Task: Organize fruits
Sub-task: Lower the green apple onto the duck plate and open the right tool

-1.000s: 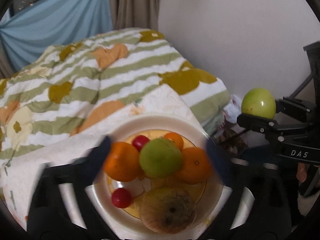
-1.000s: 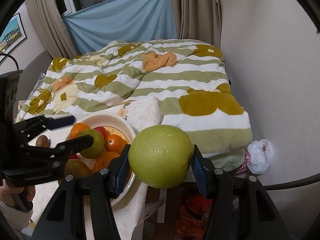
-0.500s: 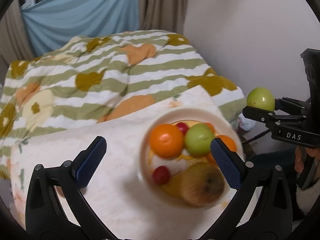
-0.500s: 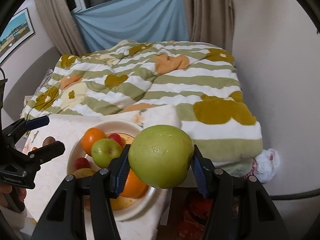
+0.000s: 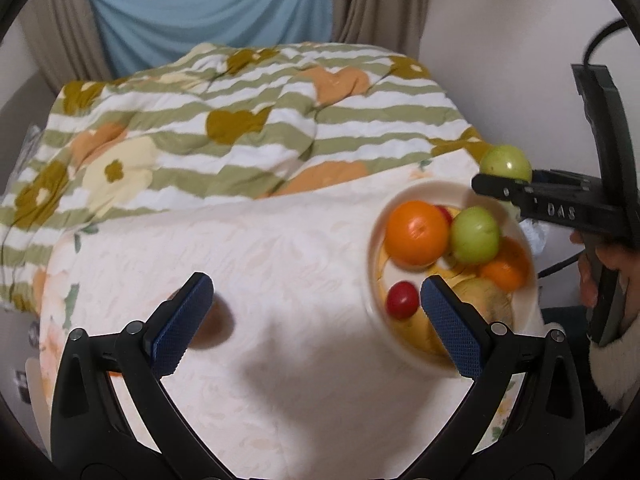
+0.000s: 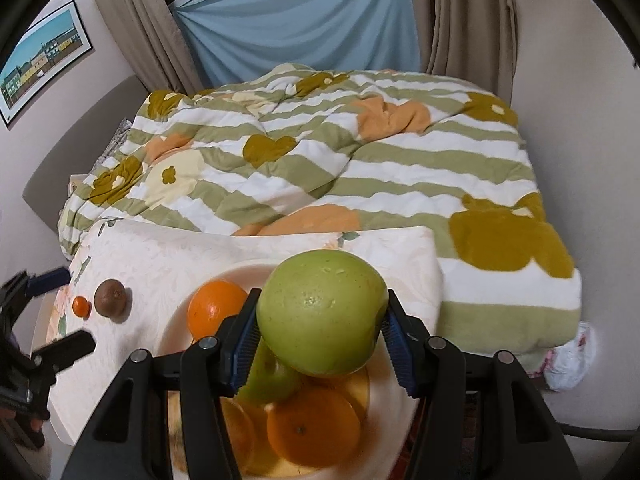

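My right gripper [image 6: 318, 346] is shut on a big green apple [image 6: 322, 312] and holds it over the cream plate [image 6: 178, 320], which carries oranges [image 6: 216, 312], another green apple [image 6: 268, 380] and more fruit. From the left wrist view the same plate [image 5: 450, 188] sits at the right with an orange [image 5: 416, 232], a green apple [image 5: 476, 234], a red fruit [image 5: 402, 299] and a brownish fruit. My left gripper [image 5: 316, 322] stands open over the white cloth, nothing between its pads. A brown kiwi [image 6: 110, 296] and a tiny orange fruit [image 6: 81, 306] lie left of the plate.
The small table wears a white patterned cloth [image 5: 280, 248]. Behind it lies a bed with a green-striped quilt [image 6: 340, 152]. A wall closes off the right side, and a white bag [image 6: 568, 364] lies on the floor below. A hand [image 5: 604, 272] grips the right tool.
My left gripper has swung left off the plate onto bare cloth, bringing the kiwi into view by its left finger. The right gripper has carried the green apple left and over the plate.
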{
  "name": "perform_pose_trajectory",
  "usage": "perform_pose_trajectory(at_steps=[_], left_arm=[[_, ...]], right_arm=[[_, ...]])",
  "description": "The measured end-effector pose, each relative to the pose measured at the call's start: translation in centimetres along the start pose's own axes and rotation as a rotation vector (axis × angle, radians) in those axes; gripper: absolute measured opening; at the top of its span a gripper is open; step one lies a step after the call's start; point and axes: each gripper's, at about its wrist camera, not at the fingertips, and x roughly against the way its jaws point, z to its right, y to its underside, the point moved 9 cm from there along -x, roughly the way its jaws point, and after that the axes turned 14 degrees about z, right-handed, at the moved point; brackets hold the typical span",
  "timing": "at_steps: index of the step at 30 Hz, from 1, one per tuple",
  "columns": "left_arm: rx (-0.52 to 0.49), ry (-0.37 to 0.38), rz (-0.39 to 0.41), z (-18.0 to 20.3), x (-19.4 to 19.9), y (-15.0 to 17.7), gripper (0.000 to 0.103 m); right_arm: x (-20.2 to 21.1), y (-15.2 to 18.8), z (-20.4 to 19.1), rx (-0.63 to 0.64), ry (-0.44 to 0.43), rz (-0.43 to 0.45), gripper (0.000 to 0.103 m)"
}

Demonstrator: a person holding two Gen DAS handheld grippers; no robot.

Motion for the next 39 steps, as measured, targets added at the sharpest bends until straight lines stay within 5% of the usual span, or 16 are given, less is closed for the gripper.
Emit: perform_pose_trajectory(at_steps=[15,20,39], left_arm=[[0.047,-0.036,-0.04,-2.0,0.0,2.3,0.103],[0.05,-0.038,-0.051,-2.0,0.4,2.6,0.103],[0.043,-0.076,0.015,-3.9,7.4,1.3,0.103]], right_arm=[[-2.5,0.4,-0.3,-0.033,-0.001,-0.023,0.054],[-1.5,-0.4,-0.7,-0.018,-0.003,0.02,0.094],[6.6,-1.5,-4.5,0.085,0.018,0.078,0.095]])
